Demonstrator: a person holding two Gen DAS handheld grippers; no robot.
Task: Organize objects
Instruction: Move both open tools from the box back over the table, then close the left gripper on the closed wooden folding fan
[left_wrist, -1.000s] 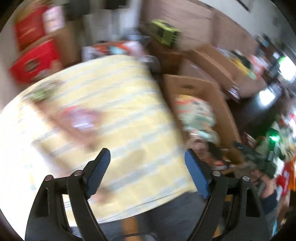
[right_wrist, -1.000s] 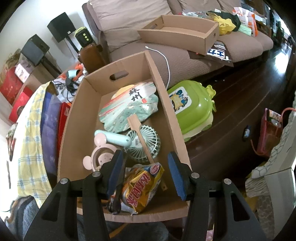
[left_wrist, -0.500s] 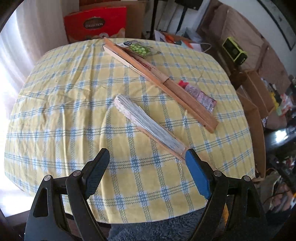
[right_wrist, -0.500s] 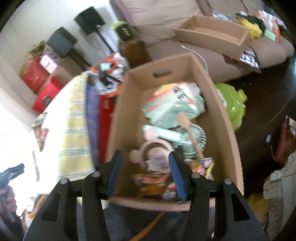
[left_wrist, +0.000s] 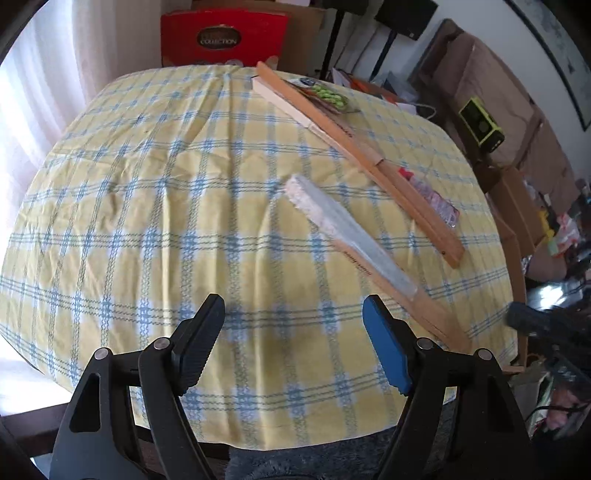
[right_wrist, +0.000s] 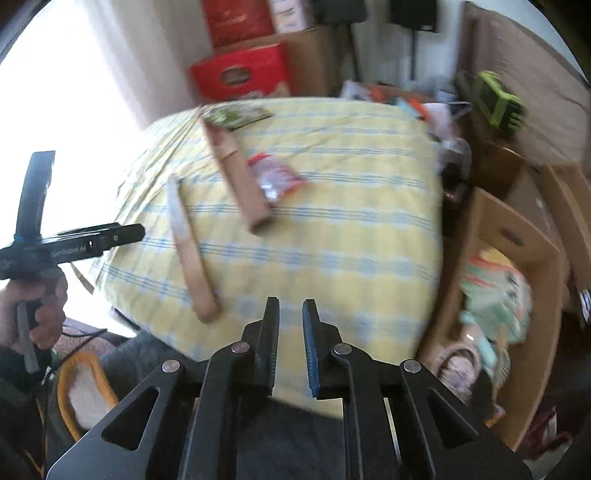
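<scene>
A yellow-and-blue checked table (left_wrist: 147, 206) carries a folded white fan with a wooden handle (left_wrist: 354, 236), a long folded wooden fan (left_wrist: 362, 155), a green snack packet (left_wrist: 327, 94) and a red snack packet (left_wrist: 432, 195). My left gripper (left_wrist: 292, 306) hovers over the table's near edge, left of the white fan's handle. Its jaws are closing with nothing between them. My right gripper (right_wrist: 291, 306) is shut and empty over the near right part of the table. The right wrist view shows the white fan (right_wrist: 188, 251) and the wooden fan (right_wrist: 236, 177) to its left.
An open cardboard box (right_wrist: 517, 236) with fans and a small hand fan inside stands right of the table. A red gift box (left_wrist: 221, 37) sits behind the table and a green radio (left_wrist: 480, 123) by the sofa. A hand (right_wrist: 33, 310) grips the other tool's handle.
My right gripper swung from above the cardboard box to over the table, and its jaws went from open to shut. My left gripper swung onto the table view, and its jaws narrowed slightly.
</scene>
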